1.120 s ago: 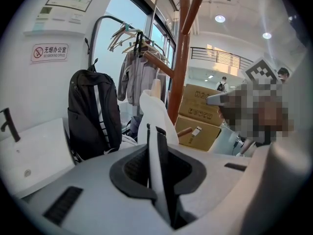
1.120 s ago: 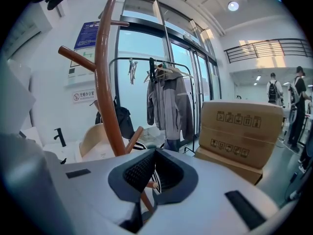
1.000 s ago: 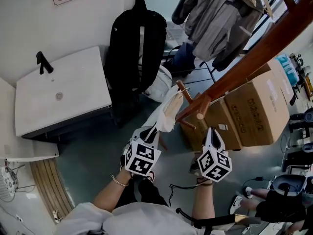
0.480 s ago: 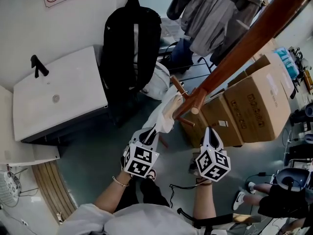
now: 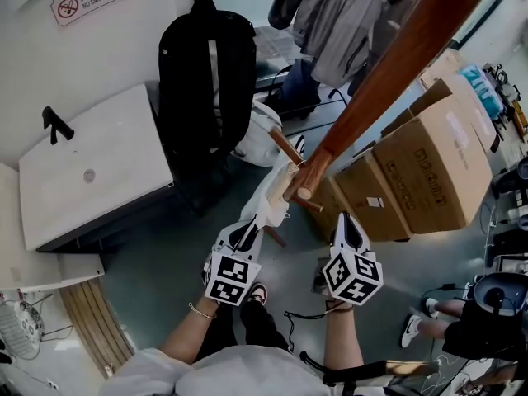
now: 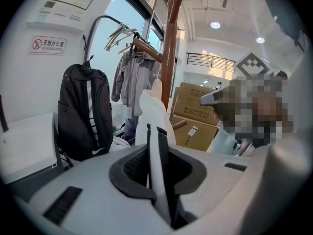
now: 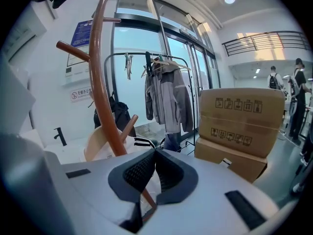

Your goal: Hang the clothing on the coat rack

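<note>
A white garment (image 5: 272,198) hangs up from my left gripper (image 5: 250,231), which is shut on it. In the left gripper view the white garment (image 6: 150,106) rises between the pads of the left gripper (image 6: 157,129). Its top edge lies against a lower peg (image 5: 301,190) of the brown wooden coat rack (image 5: 388,64); a second peg (image 5: 285,144) sticks out just above. My right gripper (image 5: 346,223) is beside it on the right, below the rack. In its own view the right gripper (image 7: 155,152) is shut with nothing in it, with the rack pole (image 7: 100,82) ahead of it.
A black backpack (image 5: 206,73) hangs by a white cabinet (image 5: 91,163) at the left. Stacked cardboard boxes (image 5: 429,163) stand right of the rack. Behind is a metal rail with grey jackets (image 5: 330,23). A white bag (image 5: 256,134) lies on the floor. A person (image 5: 487,320) sits at lower right.
The rack's lower pegs now appear closer to the garment's top and to both grippers. The left gripper keeps its hold on the garment; the right stays shut.
</note>
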{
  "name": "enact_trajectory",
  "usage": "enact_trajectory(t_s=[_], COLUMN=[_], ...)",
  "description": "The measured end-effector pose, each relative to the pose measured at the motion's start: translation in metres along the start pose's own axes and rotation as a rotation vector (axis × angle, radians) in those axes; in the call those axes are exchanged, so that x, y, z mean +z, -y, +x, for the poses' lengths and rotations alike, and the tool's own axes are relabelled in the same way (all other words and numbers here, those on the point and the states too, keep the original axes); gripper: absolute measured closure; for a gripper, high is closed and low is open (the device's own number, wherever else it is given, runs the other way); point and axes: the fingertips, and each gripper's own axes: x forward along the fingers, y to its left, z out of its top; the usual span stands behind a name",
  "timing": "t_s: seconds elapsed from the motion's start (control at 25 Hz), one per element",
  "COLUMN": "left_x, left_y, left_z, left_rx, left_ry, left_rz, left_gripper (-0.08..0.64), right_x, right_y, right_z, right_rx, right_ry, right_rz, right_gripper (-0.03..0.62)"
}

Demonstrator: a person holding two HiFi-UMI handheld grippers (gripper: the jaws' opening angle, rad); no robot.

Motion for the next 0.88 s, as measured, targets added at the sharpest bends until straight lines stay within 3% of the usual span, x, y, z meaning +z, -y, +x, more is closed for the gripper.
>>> enact_trajectory(t_s=[0.2,0.4,0.56,0.88], left_x=[0.002,0.001,0.008,0.022], left_y=[0.007,0.008,0.016,0.026], left_z=[0.005,0.004,0.002,-0.009], left_rx=[-0.068,-0.088,-0.153,-0.150], left_ry=[0.009,-0.024,-0.041,-0.042], left_rz=[-0.086,-0.093,-0.157,-0.139], left_gripper=[0.502,0.502,0.454,0.407], right_x=[-0.003,-0.003,-0.003,0.004], right_y=[-0.003,-0.006,-0.011,-0.016], right_z=[0.004,0.006,0.005,-0.003], right_rx=[0.017,0.032,0.047,0.082], right_ry=[-0.008,-0.010,-0.009,0.012], right_rz=[0.001,0.004,0.011,0.035], right_gripper=[0.570,0.569,0.569,0.569])
